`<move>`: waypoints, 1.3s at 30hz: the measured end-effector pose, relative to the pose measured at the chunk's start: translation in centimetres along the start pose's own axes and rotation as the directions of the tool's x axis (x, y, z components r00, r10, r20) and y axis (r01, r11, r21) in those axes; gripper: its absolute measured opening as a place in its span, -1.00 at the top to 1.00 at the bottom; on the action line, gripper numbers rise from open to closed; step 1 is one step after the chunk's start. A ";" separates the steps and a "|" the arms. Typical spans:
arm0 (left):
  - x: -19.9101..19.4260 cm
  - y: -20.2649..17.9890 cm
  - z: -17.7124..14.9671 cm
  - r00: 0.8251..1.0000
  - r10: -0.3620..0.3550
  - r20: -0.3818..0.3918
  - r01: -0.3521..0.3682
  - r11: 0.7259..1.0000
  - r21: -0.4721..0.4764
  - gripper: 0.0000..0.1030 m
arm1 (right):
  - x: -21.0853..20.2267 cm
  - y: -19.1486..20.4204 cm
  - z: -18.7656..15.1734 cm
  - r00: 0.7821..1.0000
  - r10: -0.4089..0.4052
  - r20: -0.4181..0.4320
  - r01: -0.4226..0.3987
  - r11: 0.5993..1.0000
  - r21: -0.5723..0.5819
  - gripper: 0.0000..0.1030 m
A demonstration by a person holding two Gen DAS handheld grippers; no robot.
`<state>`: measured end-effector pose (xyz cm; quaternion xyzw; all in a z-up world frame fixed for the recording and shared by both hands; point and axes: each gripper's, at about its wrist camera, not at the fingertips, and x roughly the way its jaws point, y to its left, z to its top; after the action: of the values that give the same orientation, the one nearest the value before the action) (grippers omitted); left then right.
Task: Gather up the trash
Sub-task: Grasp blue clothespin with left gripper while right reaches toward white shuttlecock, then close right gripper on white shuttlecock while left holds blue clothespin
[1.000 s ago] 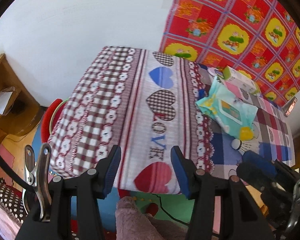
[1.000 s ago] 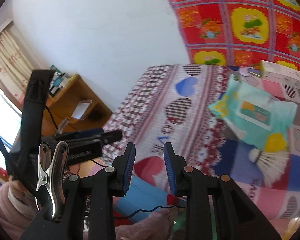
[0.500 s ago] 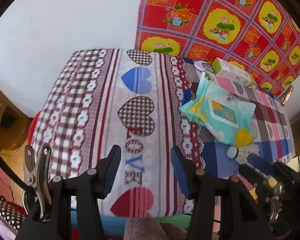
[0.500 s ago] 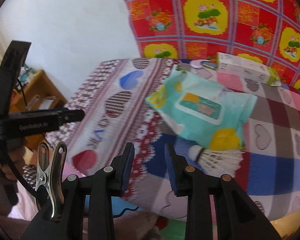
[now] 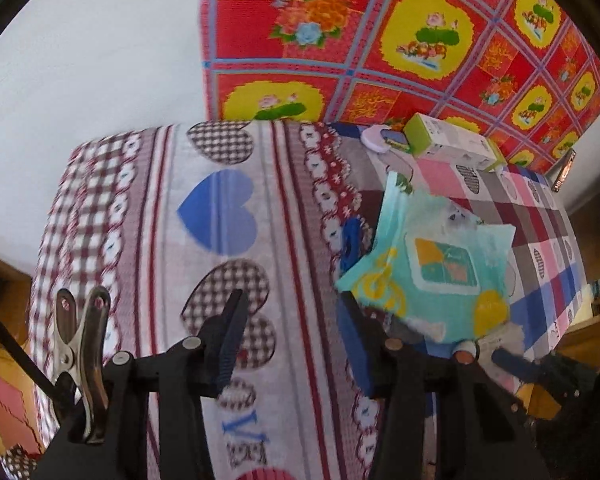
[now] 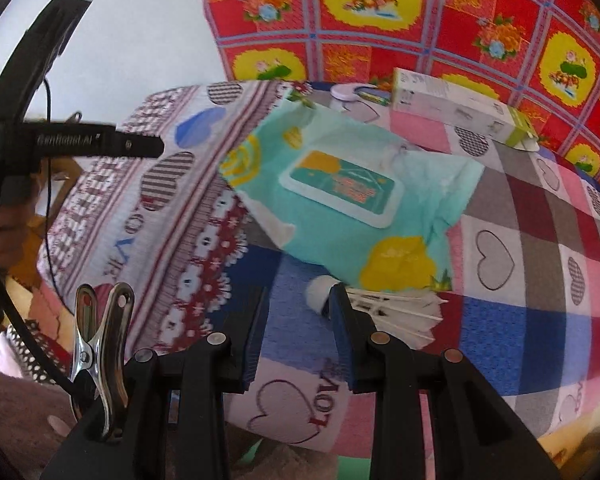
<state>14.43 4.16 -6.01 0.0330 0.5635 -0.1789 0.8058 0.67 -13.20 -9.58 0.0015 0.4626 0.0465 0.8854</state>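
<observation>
Right wrist view, bed: a mattress under two cloths, one maroon-and-white with hearts and the word LOVE, the other pink, grey, blue and maroon checks with outlined hearts.
Wall cloth: red squares with yellow circles and flowers, hanging behind the bed.
Pack: a teal soft wipes pack, flat on the bed where the two cloths meet; it is creased and slack, with yellow patches at two corners, yellow rings at a third, and a white-rimmed flap with an orange and teal label on top. In the left wrist view the pack lies to the right of the jaws.
Box: a long white carton with green ends, on its side near the wall cloth, behind the pack and apart from it.
Shuttlecock: white feathers and a round white cork, lying on a blue check, its cork just beside the pack's near edge.
Disc: small, pale lilac, at the far edge of the bed near the box.
Right gripper: jaws narrowly parted with nothing between them; the right finger covers part of the shuttlecock's base, contact unclear.
Left gripper: jaws about half apart and just been closing, nothing between them, above the striped heart cloth.
</observation>
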 end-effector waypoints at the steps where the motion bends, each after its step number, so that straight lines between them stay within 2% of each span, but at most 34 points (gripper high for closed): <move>1: 0.5 -0.3 0.5 1.000 -0.006 0.001 0.006 1.000 0.011 0.06 | 0.1 -0.2 0.0 1.000 0.002 -0.009 -0.002 1.000 0.007 0.37; 7: 4.0 -1.9 2.6 0.999 0.000 -0.034 0.001 0.999 0.032 0.09 | 1.2 -0.9 0.3 0.998 0.010 -0.056 -0.010 1.000 -0.003 0.37; 12: 6.7 -2.2 3.4 0.995 0.005 -0.095 -0.005 1.000 0.004 0.10 | 1.2 -1.0 0.4 0.997 0.037 -0.072 -0.040 0.998 -0.042 0.37; 21: 7.9 -4.2 3.9 0.994 -0.013 -0.110 0.017 0.999 0.034 0.13 | 0.9 -1.9 0.8 0.992 0.092 -0.091 -0.096 0.995 -0.034 0.37; 27: 8.8 -5.3 3.7 0.993 0.035 -0.109 -0.028 0.997 0.068 0.14 | 0.5 -2.0 0.6 0.990 0.099 -0.100 -0.103 0.994 -0.036 0.37; 34: 9.1 -5.3 3.9 0.996 0.078 -0.051 -0.075 0.995 0.069 0.60 | 0.4 -2.2 0.2 0.989 0.112 -0.094 -0.115 0.993 -0.019 0.37; 39: 8.8 -4.2 4.2 0.997 0.048 -0.059 -0.047 0.999 0.017 0.69 | 0.5 -2.4 0.4 0.990 0.115 -0.086 -0.116 0.993 0.003 0.37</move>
<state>19.51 -3.05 -11.98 0.0580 0.5848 -0.1631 0.7925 1.48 -15.56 -9.82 0.0254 0.4996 0.0980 0.8603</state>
